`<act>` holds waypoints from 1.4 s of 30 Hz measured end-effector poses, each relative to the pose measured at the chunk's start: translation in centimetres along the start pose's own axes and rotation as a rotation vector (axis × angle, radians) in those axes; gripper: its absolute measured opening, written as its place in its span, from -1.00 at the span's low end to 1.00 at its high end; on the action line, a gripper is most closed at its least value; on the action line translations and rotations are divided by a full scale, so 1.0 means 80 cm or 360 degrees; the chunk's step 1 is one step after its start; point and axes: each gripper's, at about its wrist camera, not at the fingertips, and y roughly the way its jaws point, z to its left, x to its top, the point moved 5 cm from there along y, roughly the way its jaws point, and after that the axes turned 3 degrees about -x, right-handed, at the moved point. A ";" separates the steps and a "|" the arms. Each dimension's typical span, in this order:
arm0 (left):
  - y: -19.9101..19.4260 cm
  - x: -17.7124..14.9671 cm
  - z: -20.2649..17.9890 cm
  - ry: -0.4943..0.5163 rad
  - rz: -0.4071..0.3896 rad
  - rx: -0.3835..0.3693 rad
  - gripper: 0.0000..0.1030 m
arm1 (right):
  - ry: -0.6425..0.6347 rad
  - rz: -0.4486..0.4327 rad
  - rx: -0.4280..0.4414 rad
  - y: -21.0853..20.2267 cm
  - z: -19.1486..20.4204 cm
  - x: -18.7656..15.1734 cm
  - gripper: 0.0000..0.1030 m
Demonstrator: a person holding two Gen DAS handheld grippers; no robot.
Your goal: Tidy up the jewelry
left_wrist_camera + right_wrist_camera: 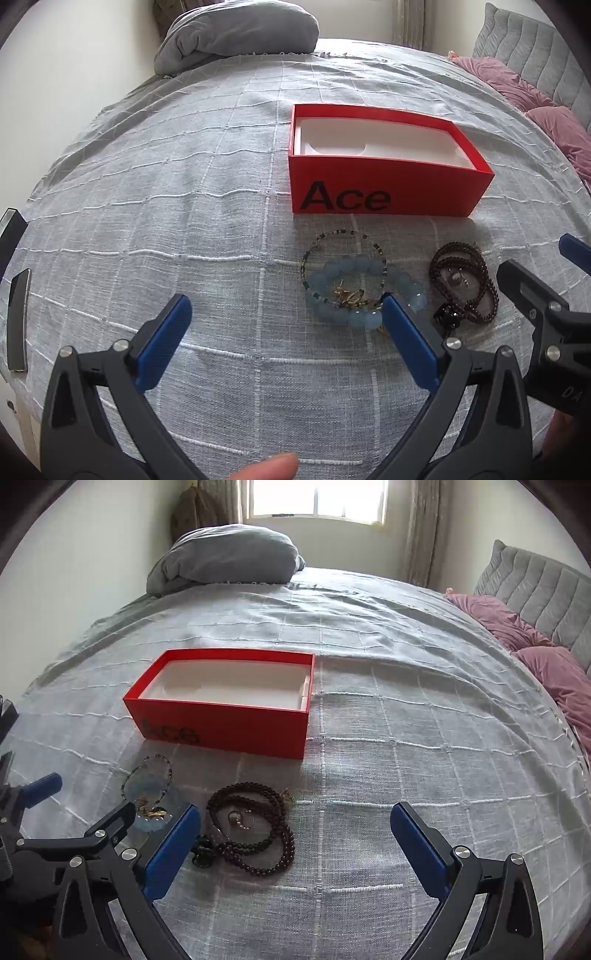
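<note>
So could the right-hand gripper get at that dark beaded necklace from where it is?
Probably yes. The right gripper is open, the dark beaded necklace lies bare on the bedspread between its fingers, nothing covering it.

You face a woven, coarse-looking grey bedspread (184, 206) ribbed with raised white threads. On it stands a matt red cardboard box (384, 184) lined with smooth white. Near you lie glassy, translucent blue beads (360, 317), and to their right glossy dark brown beads (255, 834). Far right, the pink pillows (554, 672) look velvety.
</note>
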 end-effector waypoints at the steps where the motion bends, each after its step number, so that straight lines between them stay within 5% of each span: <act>1: 0.000 0.001 0.000 0.0001 0.0000 0.0001 0.98 | 0.0000 0.0003 0.0001 0.000 0.000 0.000 1.00; 42: -0.003 0.000 -0.001 -0.0003 -0.0006 -0.0005 0.98 | -0.0001 -0.0004 -0.0006 0.002 0.000 0.000 0.99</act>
